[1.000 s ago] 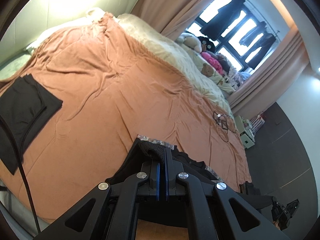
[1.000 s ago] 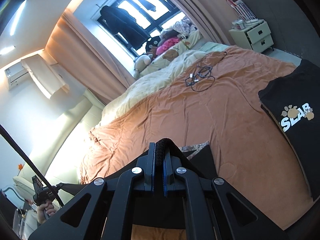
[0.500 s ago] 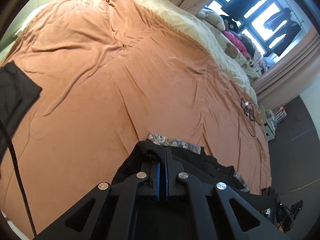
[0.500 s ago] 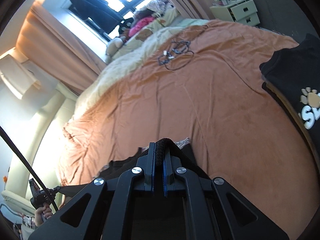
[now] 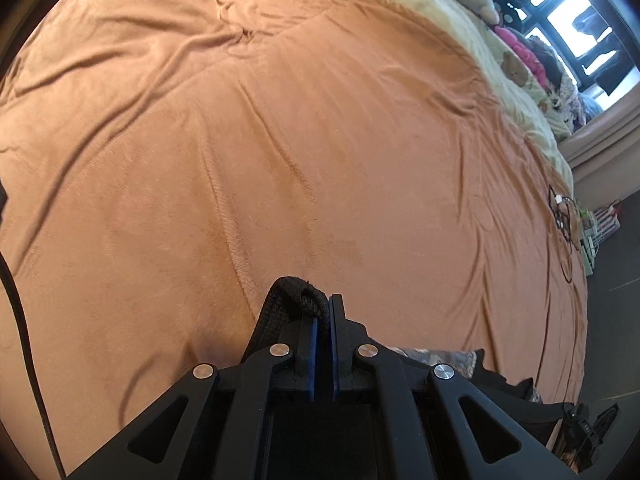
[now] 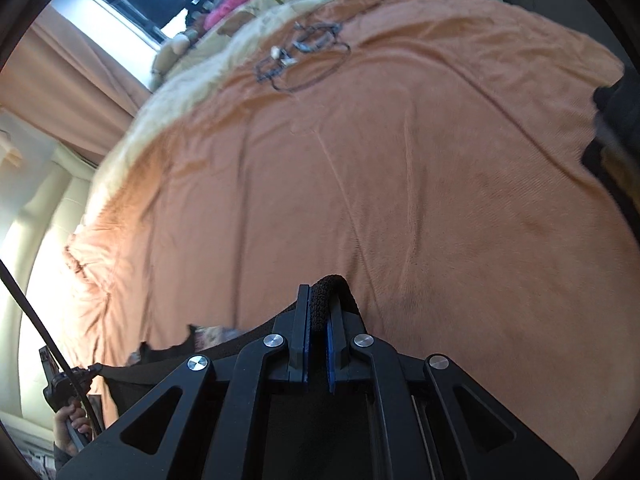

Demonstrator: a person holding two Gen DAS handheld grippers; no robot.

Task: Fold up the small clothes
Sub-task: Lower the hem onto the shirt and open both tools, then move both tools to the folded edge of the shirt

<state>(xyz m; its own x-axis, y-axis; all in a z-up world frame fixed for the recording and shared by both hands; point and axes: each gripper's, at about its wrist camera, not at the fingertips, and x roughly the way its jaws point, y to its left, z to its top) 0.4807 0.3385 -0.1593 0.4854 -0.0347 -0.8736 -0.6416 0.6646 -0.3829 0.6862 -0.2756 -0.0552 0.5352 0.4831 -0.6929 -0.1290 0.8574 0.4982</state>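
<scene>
Pinching black garment edge: both claws; rest hidden beneath claw frames.

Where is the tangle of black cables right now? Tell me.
The tangle of black cables lies on the orange bedspread near its far edge in the right wrist view, beside the cream blanket; the left wrist view shows it at far right.

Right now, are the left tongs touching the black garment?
Touching. In the left wrist view the left tongs are shut on a bunched edge of the black garment, the knit fabric pinched between the blue pads with no gap.
</scene>
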